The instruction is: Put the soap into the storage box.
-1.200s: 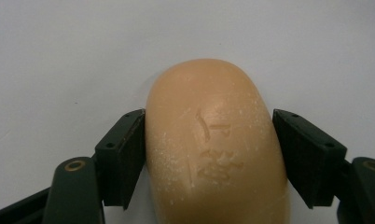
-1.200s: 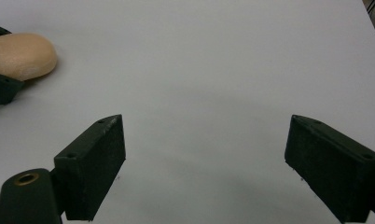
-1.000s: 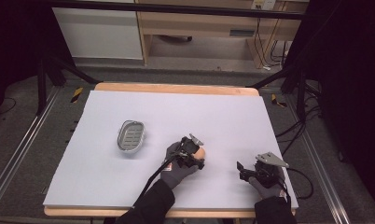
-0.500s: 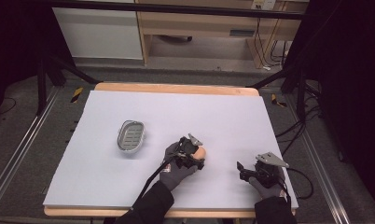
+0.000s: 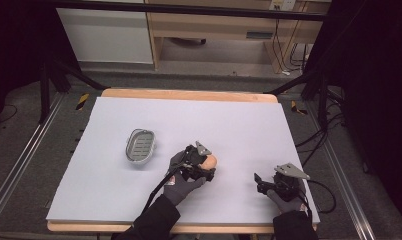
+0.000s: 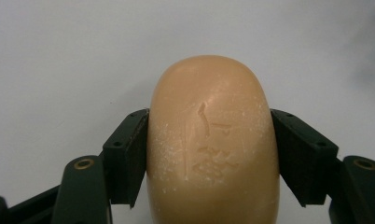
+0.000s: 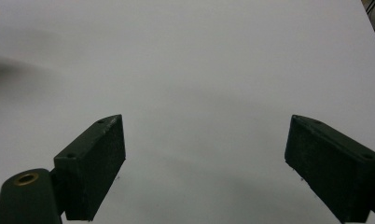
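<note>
A tan oval bar of soap [image 6: 212, 140] with stamped marks on its top lies between the jaws of my left gripper [image 6: 209, 161], which is shut on its two long sides. From above, the soap [image 5: 209, 161] and the left gripper [image 5: 205, 164] sit near the middle front of the white table. A grey metal soap dish [image 5: 139, 145] rests empty to their left. My right gripper [image 5: 260, 182] is at the front right, its jaws wide open [image 7: 206, 163] over bare table.
The white sheet [image 5: 189, 120] covers a wooden table top with its rim [image 5: 189, 94] showing at the back. Cables [image 5: 321, 192] trail off the right side. A shelf unit [image 5: 214, 30] stands beyond the table.
</note>
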